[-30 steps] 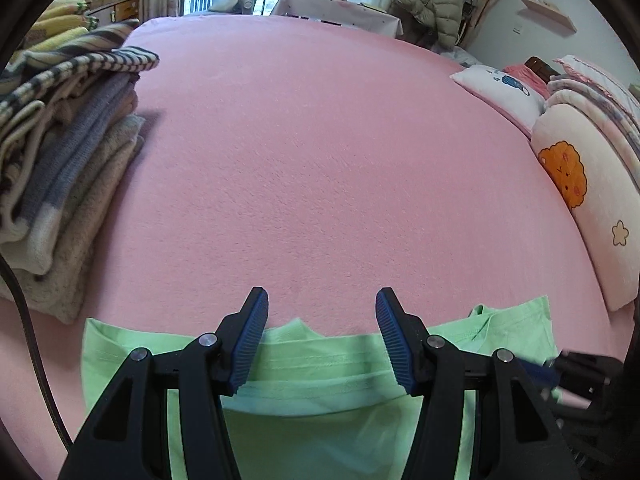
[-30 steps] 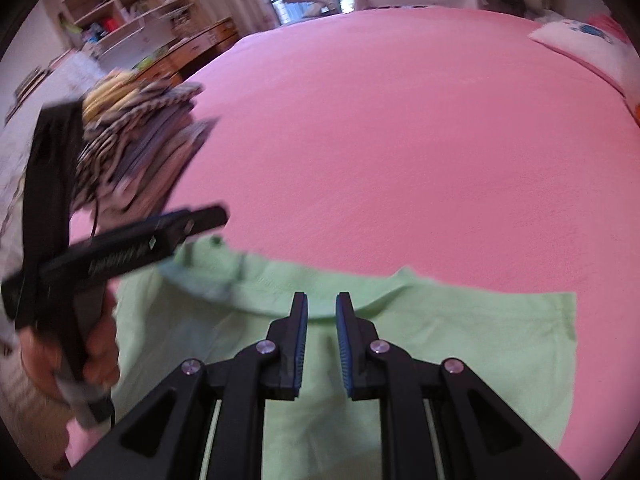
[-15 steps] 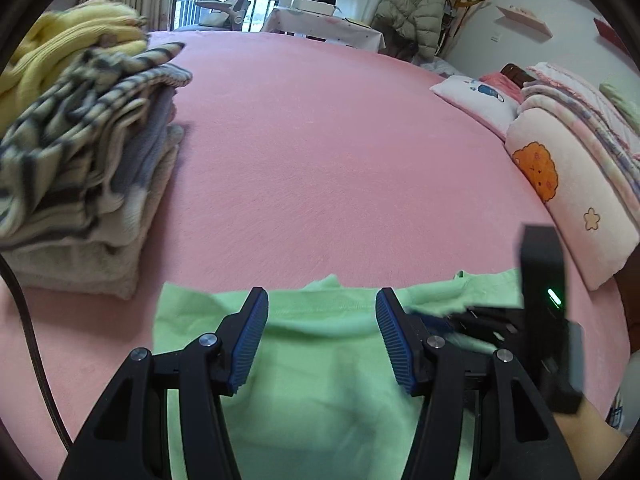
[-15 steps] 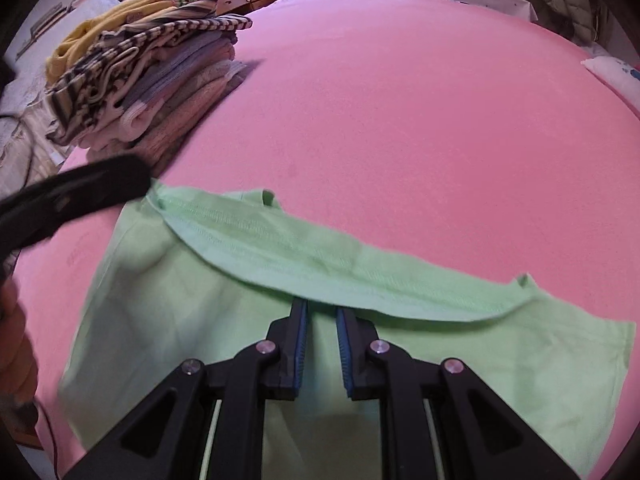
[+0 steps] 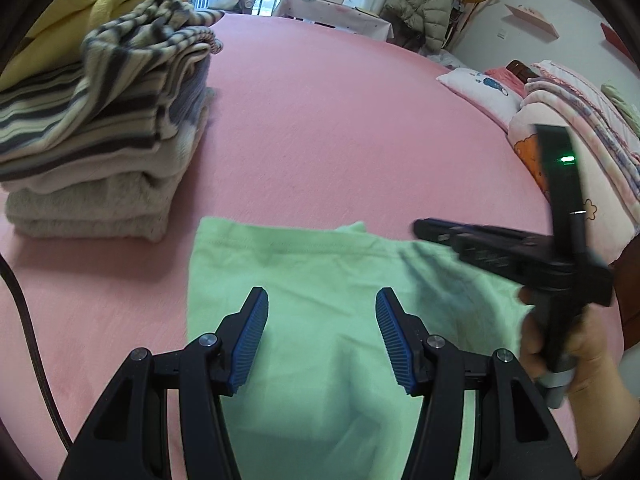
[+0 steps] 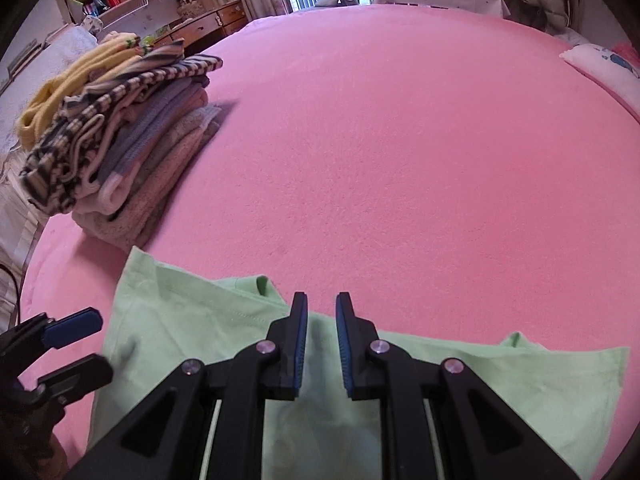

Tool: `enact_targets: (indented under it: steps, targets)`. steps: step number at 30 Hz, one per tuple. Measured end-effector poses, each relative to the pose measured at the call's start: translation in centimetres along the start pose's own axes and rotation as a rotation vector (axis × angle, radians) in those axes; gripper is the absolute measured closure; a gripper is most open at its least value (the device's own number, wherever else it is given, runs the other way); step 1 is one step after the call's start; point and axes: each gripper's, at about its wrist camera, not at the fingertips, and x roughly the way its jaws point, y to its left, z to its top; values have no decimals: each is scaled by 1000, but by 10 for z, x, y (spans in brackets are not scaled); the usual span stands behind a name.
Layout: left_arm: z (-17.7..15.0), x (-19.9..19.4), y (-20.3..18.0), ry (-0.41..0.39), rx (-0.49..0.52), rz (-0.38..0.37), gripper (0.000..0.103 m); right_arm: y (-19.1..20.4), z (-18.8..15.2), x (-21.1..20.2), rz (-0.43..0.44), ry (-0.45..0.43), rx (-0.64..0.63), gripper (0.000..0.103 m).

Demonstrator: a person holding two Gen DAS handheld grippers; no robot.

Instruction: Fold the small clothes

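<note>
A light green garment (image 5: pixel 320 276) lies flat on the pink bed, its far edge folded over; it also shows in the right wrist view (image 6: pixel 192 320). My left gripper (image 5: pixel 320 316) hovers over the garment's middle, open wide and empty. My right gripper (image 6: pixel 321 320) is over the garment's far edge, its jaws a narrow gap apart with nothing between them. The right gripper also shows in the left wrist view (image 5: pixel 432 228), held in a hand at the right. The left gripper's fingers (image 6: pixel 72 324) show at the left edge of the right wrist view.
A stack of folded clothes (image 5: pixel 100 120), striped and yellow on top, stands on the bed at the left; it also shows in the right wrist view (image 6: pixel 120 140). Pillows and folded quilts (image 5: pixel 560 120) lie at the right. The pink bed (image 6: pixel 400 140) stretches ahead.
Both grippers have drawn back and shifted over the garment. The folded strip at its far edge now lies flatter. The right gripper's jaws have parted slightly.
</note>
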Motion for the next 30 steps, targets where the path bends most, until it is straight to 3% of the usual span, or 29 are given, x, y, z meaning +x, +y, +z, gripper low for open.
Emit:
enact_targets:
  steps: [7, 9, 21, 26, 30]
  targets:
    - [-11, -28, -10, 68, -8, 50, 47, 0, -25, -75, 9, -41, 12, 89]
    - [-14, -43, -15, 73, -2, 61, 40, 5, -33, -94, -5, -51, 6, 89]
    - [-33, -167, -37, -1, 12, 52, 28, 65, -86, -224, -49, -139, -67, 87]
    - [-53, -206, -32, -33, 7, 58, 27, 85, -115, -253, -37, -162, -76, 87]
    - [-74, -210, -23, -27, 1, 78, 27, 93, -140, -261, -47, -179, -66, 87]
